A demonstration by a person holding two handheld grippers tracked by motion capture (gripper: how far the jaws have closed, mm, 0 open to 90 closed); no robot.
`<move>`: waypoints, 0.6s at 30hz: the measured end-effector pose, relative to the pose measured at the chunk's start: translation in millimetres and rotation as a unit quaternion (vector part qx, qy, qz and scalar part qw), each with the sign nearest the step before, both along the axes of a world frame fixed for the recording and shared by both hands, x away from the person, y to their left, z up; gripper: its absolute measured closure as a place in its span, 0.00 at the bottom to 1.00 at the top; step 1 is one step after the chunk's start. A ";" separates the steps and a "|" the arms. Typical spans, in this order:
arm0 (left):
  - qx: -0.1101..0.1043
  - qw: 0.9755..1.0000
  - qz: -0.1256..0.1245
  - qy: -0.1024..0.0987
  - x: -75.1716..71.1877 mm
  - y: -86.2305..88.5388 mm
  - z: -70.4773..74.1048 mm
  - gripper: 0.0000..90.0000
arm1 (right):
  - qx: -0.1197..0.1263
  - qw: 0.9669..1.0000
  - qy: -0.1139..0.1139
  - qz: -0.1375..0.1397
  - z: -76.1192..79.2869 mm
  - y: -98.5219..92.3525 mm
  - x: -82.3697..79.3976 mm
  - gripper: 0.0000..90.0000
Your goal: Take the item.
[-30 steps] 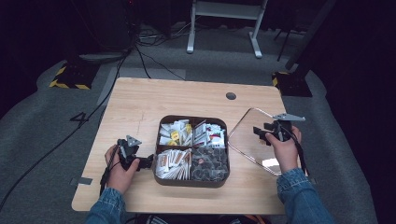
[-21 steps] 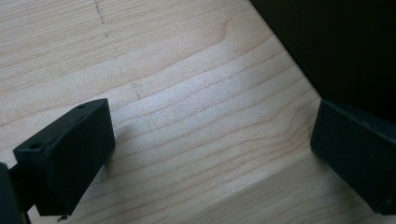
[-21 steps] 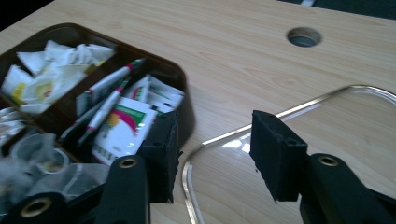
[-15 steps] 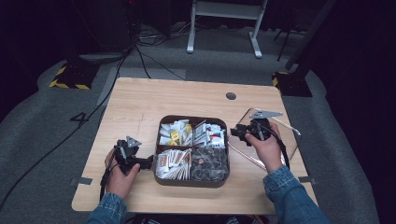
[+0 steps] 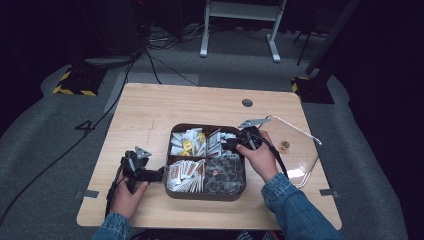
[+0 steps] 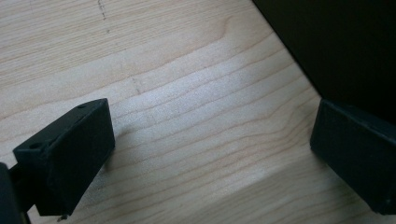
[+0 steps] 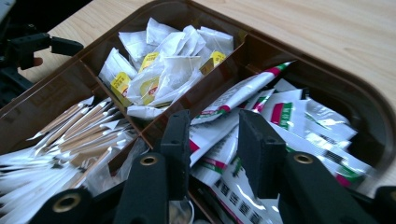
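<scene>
Sachets [image 7: 261, 112] with red and green print, the things under the right hand-held gripper [image 5: 234, 144], lie heaped in the far right compartment of a brown 4-part tray [image 5: 202, 194] at the middle of the bench [image 5: 150, 107]. In the right gripper view the packets sit directly below and just ahead of the 2 black jaws, their long axes running mostly away from the camera and tilted toward the tray's rim, so 1 packet edge could pass between the jaws if the tool drops a little. Jaws of this gripper have just been closing and now stand partly apart; nothing is pinched between them and the pads press on no packet. Neighbouring compartments hold white tea bags with yellow tags [image 7: 163, 70] at the far left, paper sticks [image 7: 79, 130] at the near left, and dark wrapped pieces [image 5: 225, 172] at the near right. The right hand is clearly the nearer one, poised over the tray's far right corner. The left hand-held gripper [image 5: 159, 174] rests low on the bench just beside the tray's left wall, jaws wide apart and empty, with the dark wall close to 1 jaw. A clear lid [image 5: 300, 150] lies on the bench to the right of the tray.
</scene>
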State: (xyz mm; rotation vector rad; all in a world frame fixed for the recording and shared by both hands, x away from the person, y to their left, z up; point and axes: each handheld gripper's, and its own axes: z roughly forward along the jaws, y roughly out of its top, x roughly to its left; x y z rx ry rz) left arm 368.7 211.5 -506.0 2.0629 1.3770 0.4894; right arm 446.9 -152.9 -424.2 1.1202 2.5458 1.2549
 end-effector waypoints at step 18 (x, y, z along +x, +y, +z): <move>0.001 1.000 0.002 0.000 -1.5 -0.4 0.0 0.00 | -0.014 1.000 0.022 -0.006 -17.9 34.8 20.1 0.75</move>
